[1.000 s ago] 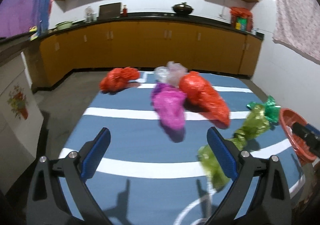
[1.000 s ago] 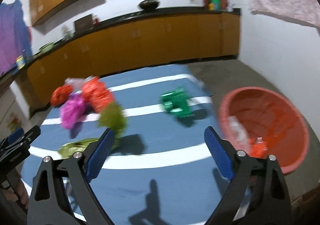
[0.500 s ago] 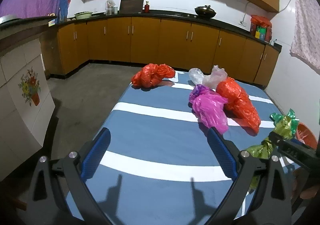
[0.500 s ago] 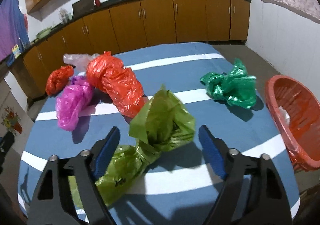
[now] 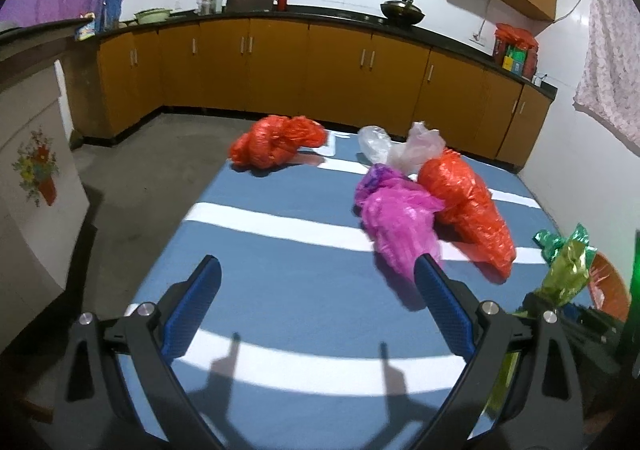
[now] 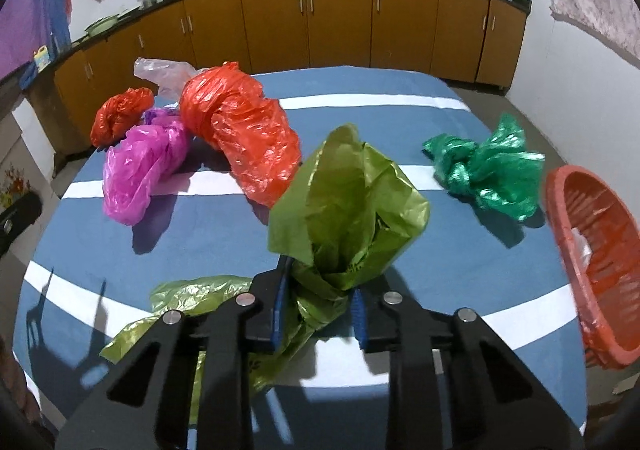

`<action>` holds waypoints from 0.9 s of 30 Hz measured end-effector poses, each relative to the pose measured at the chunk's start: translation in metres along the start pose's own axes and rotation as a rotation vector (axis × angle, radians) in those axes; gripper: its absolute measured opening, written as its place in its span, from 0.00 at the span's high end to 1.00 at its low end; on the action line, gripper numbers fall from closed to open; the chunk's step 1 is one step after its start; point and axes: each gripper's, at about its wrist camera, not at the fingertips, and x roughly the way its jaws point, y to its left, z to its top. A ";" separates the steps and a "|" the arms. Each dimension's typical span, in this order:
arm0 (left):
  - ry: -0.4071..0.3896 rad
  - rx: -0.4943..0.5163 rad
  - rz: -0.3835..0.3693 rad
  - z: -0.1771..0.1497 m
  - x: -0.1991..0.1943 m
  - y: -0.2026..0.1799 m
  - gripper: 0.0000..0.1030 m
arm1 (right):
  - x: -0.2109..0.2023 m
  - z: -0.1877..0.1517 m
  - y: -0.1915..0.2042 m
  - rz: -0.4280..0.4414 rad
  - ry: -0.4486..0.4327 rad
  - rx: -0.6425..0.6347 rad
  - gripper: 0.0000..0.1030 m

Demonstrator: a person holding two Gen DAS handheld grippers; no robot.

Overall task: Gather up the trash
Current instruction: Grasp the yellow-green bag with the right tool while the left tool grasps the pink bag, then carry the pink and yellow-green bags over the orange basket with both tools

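Observation:
My right gripper (image 6: 318, 300) is shut on an olive-green plastic bag (image 6: 348, 210) near the table's front; the bag's top stands up past the fingers and its tail trails down to the left. It also shows in the left wrist view (image 5: 570, 274). My left gripper (image 5: 318, 308) is open and empty above the blue striped table (image 5: 288, 282). A pink bag (image 6: 142, 166), a large red bag (image 6: 244, 130), a small red bag (image 6: 120, 114), a clear bag (image 6: 160, 72) and a dark green bag (image 6: 486, 170) lie on the table.
A red plastic basket (image 6: 596, 270) sits at the table's right edge with something white inside. Brown kitchen cabinets (image 5: 320, 66) run along the far wall. A tiled counter with a flower picture (image 5: 36, 170) stands left of the table.
My right gripper has closed on the olive-green bag, which now stands bunched between the fingers. The left gripper has shifted slightly and stays open.

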 end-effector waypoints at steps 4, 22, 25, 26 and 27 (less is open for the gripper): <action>0.014 0.004 -0.029 0.012 0.020 -0.018 0.08 | -0.009 -0.002 -0.017 -0.020 -0.016 0.009 0.76; 0.202 0.068 -0.061 0.020 0.108 -0.055 0.72 | -0.022 0.001 -0.046 -0.016 -0.033 0.053 0.76; 0.182 0.066 -0.071 0.016 0.097 -0.050 0.76 | -0.026 -0.001 -0.044 -0.008 -0.039 0.047 0.78; 0.171 0.065 -0.074 0.015 0.091 -0.047 0.76 | -0.028 -0.001 -0.043 -0.006 -0.043 0.044 0.78; 0.164 0.066 -0.075 0.014 0.086 -0.046 0.77 | -0.029 -0.001 -0.044 -0.005 -0.045 0.041 0.78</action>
